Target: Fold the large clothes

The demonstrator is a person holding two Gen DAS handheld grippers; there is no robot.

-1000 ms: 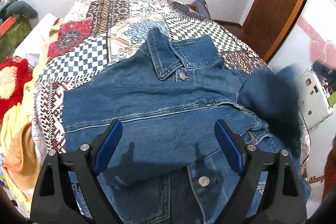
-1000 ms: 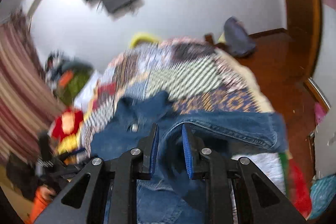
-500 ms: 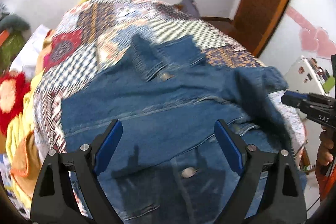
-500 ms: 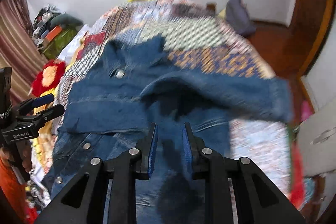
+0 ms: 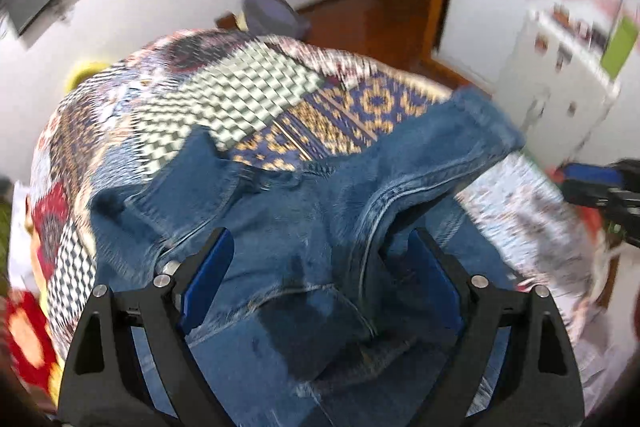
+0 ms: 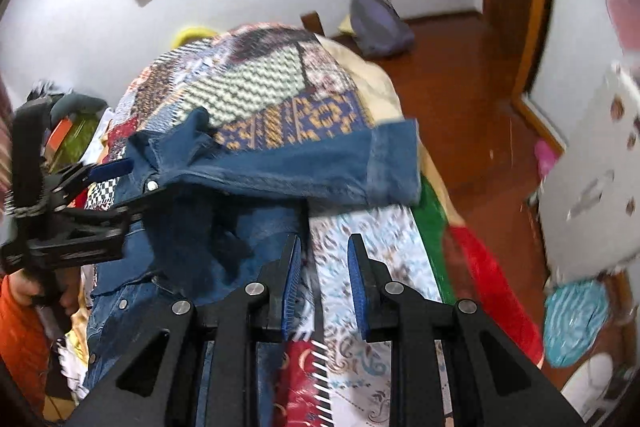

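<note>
A denim jacket (image 5: pixel 304 227) lies front up on a bed covered by a patchwork quilt (image 5: pixel 240 95), its collar (image 6: pixel 176 143) toward the far wall. One sleeve (image 6: pixel 320 167) stretches straight out sideways from the jacket's shoulder, its cuff reaching the quilt's edge on the door side, probably laid out that way so it can be folded back across the chest.

The left gripper (image 5: pixel 320 267) hangs over the jacket's chest near the sleeve seam with its blue-padded jaws spread wide; the denim under them is not pinched, so it holds nothing. The right gripper (image 6: pixel 324 279) sits just beside the jacket's side edge, above the pale printed bedding (image 6: pixel 368 251). Its jaws stand only a narrow gap apart, and nothing is between them. Both tools point steeply down at the jacket, which suggests a fresh hold on the sleeve or the side panel is being sought.

Around the jacket, a heap of red and yellow clothes (image 5: pixel 24 339) lies beyond its far side. A grey bag (image 6: pixel 380 23) rests on the wooden floor past the jacket's collar end, and a white cabinet (image 6: pixel 592 167) stands beyond the cuff. None of these blocks the fold. The bunched denim beneath the sleeve could catch.
</note>
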